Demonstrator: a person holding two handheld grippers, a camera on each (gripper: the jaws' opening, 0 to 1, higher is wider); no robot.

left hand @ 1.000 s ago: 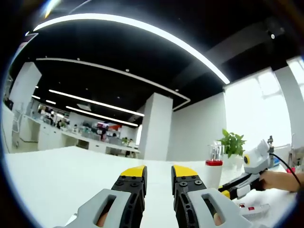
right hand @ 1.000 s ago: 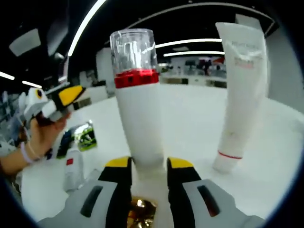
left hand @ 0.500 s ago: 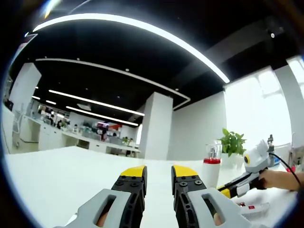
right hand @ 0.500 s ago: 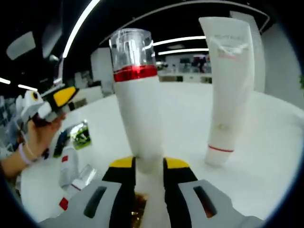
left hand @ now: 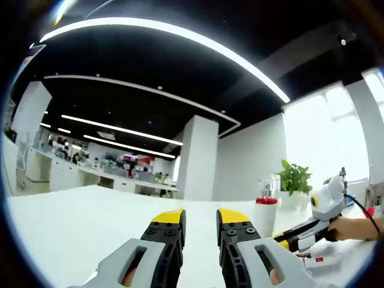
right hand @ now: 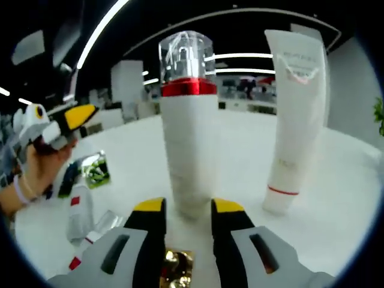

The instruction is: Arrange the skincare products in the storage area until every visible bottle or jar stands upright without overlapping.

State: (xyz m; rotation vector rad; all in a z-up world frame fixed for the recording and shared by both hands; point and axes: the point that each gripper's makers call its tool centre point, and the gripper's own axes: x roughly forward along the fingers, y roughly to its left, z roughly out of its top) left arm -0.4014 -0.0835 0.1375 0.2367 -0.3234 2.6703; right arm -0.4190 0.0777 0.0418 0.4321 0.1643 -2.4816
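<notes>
We see the white table (right hand: 336, 198), an upright white tube (right hand: 296, 120) and, beside it, the red-banded pump bottle (right hand: 189, 129) standing just beyond our right gripper (right hand: 187, 211), spread. Our left gripper (left hand: 201, 223) gapes, empty.

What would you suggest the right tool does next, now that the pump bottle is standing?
Probably back the right tool away: the pump bottle stands upright beyond its open tips, beside the upright tube. Then turn to the small bottles lying flat on the table.
</notes>
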